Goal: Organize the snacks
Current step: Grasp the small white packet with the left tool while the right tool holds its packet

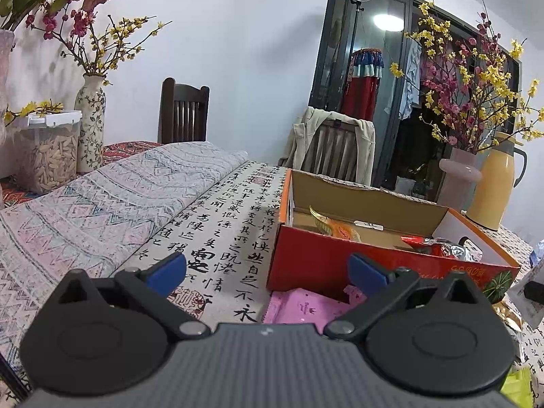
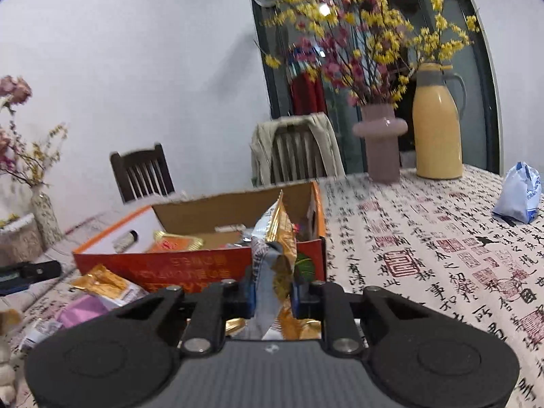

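An open red and orange cardboard box [image 1: 340, 261] sits on the calligraphy tablecloth and holds several snack packets [image 1: 335, 226]. My left gripper [image 1: 267, 268] is open and empty, just in front of the box's near left corner, above a pink packet [image 1: 306, 309]. In the right wrist view the same box [image 2: 190, 265] stands ahead. My right gripper [image 2: 272, 294] is shut on a silver and gold snack packet [image 2: 277, 251], held upright in front of the box's near right corner. Loose gold [image 2: 105, 284] and pink [image 2: 81, 309] packets lie left of it.
A pink vase of flowers [image 2: 380, 142] and a yellow thermos jug [image 2: 437, 125] stand behind the box. A white and blue bag [image 2: 520, 193] lies at the right. A folded patterned cloth [image 1: 112, 204], a jar of seeds [image 1: 51, 153] and a vase [image 1: 90, 122] are at the left.
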`<state>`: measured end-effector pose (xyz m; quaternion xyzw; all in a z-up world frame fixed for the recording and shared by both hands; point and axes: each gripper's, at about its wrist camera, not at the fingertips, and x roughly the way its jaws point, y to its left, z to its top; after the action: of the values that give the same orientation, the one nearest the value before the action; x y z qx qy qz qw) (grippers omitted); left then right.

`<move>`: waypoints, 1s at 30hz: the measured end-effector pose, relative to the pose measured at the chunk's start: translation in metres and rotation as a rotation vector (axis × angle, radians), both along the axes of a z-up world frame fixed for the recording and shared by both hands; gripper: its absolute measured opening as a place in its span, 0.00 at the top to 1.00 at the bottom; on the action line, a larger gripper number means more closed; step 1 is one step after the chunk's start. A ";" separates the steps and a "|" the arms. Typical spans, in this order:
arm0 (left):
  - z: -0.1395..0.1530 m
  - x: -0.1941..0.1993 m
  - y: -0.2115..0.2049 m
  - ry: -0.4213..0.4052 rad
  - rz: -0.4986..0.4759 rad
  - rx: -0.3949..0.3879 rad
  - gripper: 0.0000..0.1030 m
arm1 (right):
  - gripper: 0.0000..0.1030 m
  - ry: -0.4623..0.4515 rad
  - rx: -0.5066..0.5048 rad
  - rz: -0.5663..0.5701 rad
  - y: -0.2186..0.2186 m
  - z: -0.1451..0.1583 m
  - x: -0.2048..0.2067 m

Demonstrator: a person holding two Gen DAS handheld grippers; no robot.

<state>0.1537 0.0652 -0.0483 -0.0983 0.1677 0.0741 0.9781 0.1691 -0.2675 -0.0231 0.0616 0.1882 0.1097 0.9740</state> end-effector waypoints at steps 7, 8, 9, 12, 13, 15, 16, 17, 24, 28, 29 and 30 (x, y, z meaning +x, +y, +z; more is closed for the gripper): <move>0.001 -0.001 0.000 0.006 0.020 0.004 0.00 | 0.82 -0.031 0.007 -0.002 0.001 -0.011 0.001; 0.002 0.000 0.000 0.018 0.024 0.008 0.00 | 0.82 -0.029 0.004 -0.001 0.002 -0.011 0.002; 0.004 0.001 -0.001 0.044 0.022 0.014 0.00 | 0.82 -0.027 -0.001 0.002 0.003 -0.012 0.002; 0.009 -0.001 0.003 0.116 0.004 0.003 0.00 | 0.82 -0.033 -0.004 0.011 0.004 -0.012 0.000; 0.011 -0.003 0.005 0.142 -0.012 -0.011 0.00 | 0.82 -0.033 -0.002 0.012 0.004 -0.013 0.000; 0.013 -0.004 0.009 0.208 -0.032 -0.029 0.00 | 0.82 -0.033 0.003 0.015 0.003 -0.013 0.000; 0.013 -0.006 0.011 0.244 -0.043 -0.036 0.00 | 0.82 -0.036 0.005 0.015 0.003 -0.013 -0.001; 0.012 -0.006 0.011 0.280 -0.044 -0.034 0.00 | 0.82 -0.038 0.007 0.016 0.003 -0.013 -0.001; -0.006 -0.009 0.001 0.416 -0.044 0.017 0.00 | 0.82 -0.049 0.037 0.030 -0.001 -0.013 -0.003; -0.013 0.003 -0.001 0.451 -0.023 0.031 0.01 | 0.82 -0.054 0.046 0.039 -0.002 -0.013 -0.005; -0.015 0.006 -0.001 0.461 -0.018 0.030 0.04 | 0.82 -0.055 0.049 0.040 -0.002 -0.013 -0.005; -0.016 0.006 -0.003 0.457 -0.007 0.047 0.10 | 0.82 -0.056 0.052 0.042 -0.002 -0.013 -0.005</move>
<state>0.1598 0.0623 -0.0638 -0.0556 0.3833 0.0949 0.9171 0.1640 -0.2697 -0.0363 0.0797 0.1591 0.1368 0.9745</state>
